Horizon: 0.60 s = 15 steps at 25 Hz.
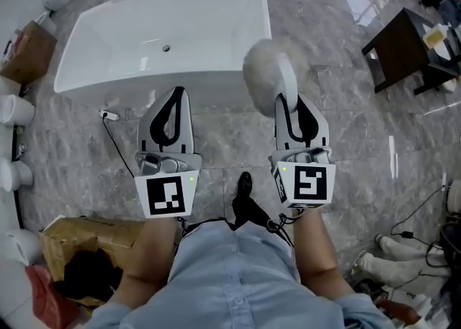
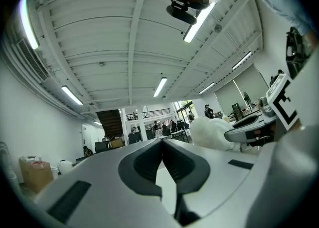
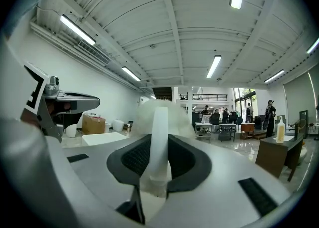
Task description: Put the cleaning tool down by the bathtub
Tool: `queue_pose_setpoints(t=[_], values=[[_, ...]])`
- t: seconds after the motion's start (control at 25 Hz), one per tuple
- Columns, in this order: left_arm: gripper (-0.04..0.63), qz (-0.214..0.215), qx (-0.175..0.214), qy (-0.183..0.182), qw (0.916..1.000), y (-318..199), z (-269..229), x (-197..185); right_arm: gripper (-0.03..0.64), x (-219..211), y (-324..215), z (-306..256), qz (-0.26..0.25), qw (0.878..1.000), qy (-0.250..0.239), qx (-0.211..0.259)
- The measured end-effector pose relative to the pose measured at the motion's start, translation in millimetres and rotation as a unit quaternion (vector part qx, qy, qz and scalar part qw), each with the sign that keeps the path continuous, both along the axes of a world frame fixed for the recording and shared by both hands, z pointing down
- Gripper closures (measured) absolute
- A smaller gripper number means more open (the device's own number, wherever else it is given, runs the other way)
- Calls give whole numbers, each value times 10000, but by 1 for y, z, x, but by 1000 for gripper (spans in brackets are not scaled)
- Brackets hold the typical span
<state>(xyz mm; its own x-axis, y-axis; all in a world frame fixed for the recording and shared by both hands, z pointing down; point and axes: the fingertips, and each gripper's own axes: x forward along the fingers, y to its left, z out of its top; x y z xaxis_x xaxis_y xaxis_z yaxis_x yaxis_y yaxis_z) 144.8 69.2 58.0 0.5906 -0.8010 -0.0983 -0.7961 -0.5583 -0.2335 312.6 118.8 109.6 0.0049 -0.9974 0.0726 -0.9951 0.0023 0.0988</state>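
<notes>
Shiny grey marble floor [image 1: 216,133], pretty reflective. A white bathtub [image 1: 241,29] sits on it up top, with a dark side table [image 1: 400,47] off to the right and a brown cardboard box [image 1: 79,237] at lower left. A cable with a white plug [image 1: 109,115] trails just beside the tub.

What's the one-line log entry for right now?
right gripper: shut on cleaning tool | left gripper: shut, empty | bathtub: just ahead | tool: off the floor, not yet set down
</notes>
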Motion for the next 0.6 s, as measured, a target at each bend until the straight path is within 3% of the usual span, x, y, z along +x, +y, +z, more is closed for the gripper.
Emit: queue_pose_setpoints(t=[0.28,0.6], values=[[580,-311,182,70,9993,-38,-19,17,517,25,-45,-14,-225,9997,-1,138],[580,-804,290,87,9963,-56,-27,-8,517,4,-82,-25,-707,9971,55,267]])
